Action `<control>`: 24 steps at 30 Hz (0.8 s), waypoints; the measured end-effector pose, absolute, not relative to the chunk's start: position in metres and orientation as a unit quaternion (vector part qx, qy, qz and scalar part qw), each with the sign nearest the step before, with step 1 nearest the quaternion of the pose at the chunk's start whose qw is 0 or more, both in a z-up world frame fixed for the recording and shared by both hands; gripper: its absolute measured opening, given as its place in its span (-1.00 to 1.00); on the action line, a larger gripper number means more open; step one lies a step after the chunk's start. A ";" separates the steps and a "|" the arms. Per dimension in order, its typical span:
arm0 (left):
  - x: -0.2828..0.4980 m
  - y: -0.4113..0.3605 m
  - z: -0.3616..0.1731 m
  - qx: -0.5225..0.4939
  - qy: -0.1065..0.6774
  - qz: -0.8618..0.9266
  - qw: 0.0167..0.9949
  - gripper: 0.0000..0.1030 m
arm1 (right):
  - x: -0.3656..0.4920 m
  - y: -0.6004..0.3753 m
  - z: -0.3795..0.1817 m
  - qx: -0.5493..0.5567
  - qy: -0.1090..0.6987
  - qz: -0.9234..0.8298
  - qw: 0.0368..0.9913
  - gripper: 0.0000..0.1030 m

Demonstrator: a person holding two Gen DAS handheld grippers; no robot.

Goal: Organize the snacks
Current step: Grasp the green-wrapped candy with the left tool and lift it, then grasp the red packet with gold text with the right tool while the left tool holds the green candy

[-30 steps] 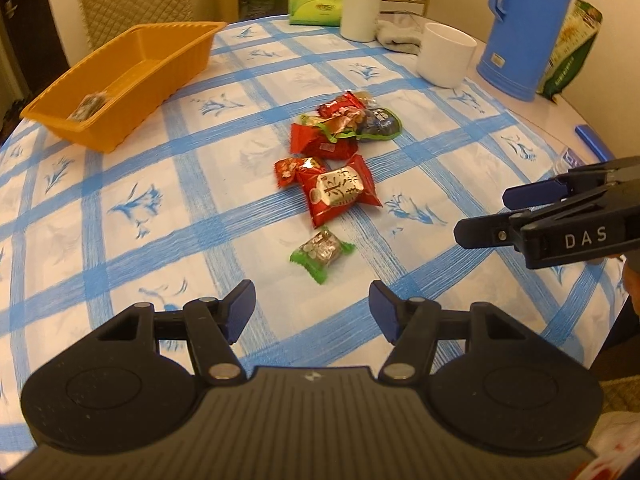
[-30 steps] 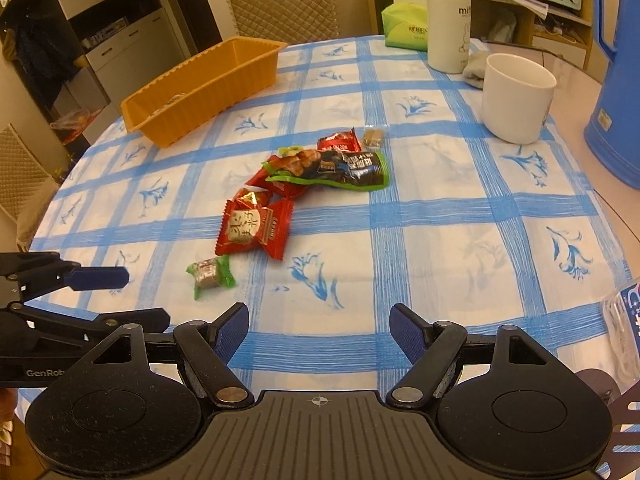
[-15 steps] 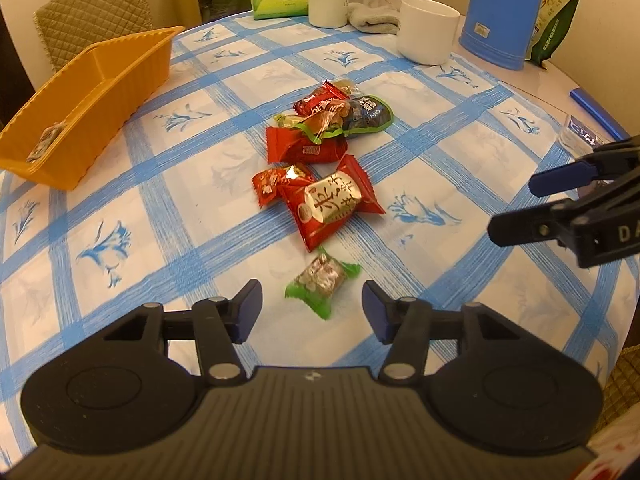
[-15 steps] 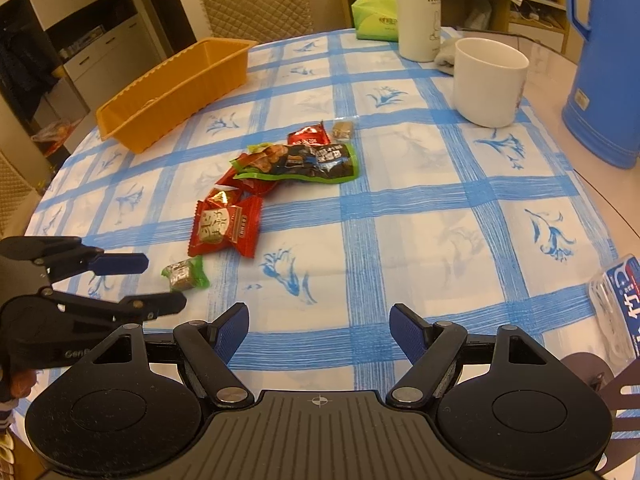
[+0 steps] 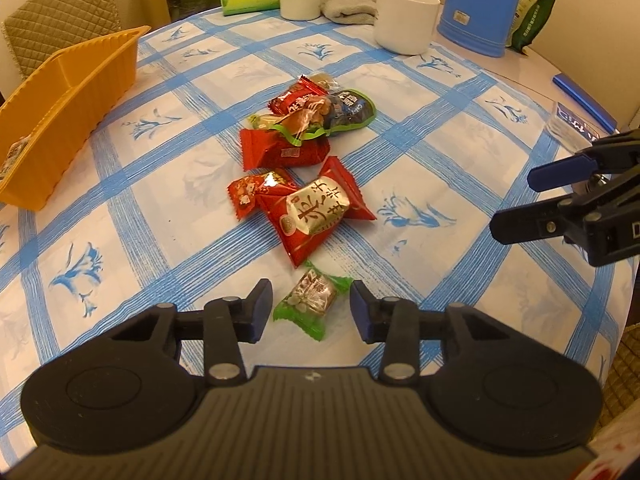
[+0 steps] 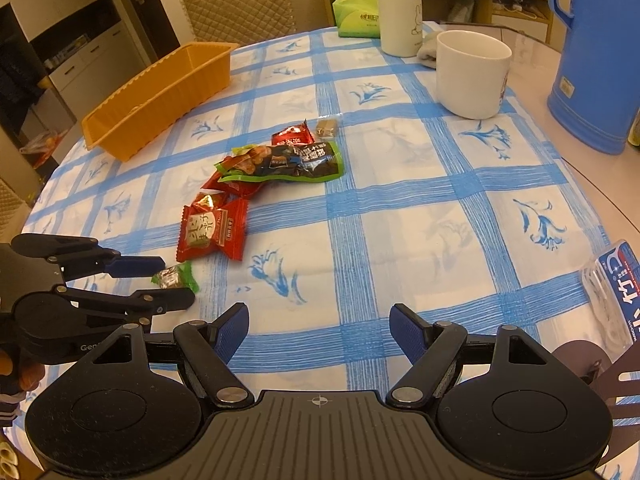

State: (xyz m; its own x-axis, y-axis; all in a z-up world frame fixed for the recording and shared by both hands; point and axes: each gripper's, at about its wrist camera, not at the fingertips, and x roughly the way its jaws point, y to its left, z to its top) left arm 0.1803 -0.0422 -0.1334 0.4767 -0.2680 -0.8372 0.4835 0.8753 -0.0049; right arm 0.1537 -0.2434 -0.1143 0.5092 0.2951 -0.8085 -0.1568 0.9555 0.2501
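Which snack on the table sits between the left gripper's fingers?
The small green-wrapped candy, alone nearest the left gripper; the red packets lie farther away.

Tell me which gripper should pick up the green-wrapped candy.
Left. The left gripper already has the green-wrapped candy between its jaws, which have just been closing without pinching it yet. The right gripper stands open over bare tablecloth, apart from the snacks.

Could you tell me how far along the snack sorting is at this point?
Early on. Done: one wrapped snack already lies in the orange tray. In hand: the left gripper has just been closing around the green-wrapped candy, its pads not yet pressing on it. Left: the pile of red and green packets on the tablecloth. The right gripper is open and empty.
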 end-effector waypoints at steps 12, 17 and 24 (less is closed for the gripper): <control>0.175 -0.029 -0.131 0.094 0.467 -0.222 0.851 -0.63 | 0.159 -0.233 -0.114 0.066 0.475 0.141 0.866 0.50; 0.171 -0.009 -0.126 0.073 0.470 -0.193 0.858 -0.63 | 0.166 -0.223 -0.112 0.055 0.462 0.164 0.870 0.50; 0.164 0.033 -0.117 0.033 0.472 -0.135 0.870 -0.63 | 0.184 -0.202 -0.108 0.032 0.431 0.223 0.874 0.49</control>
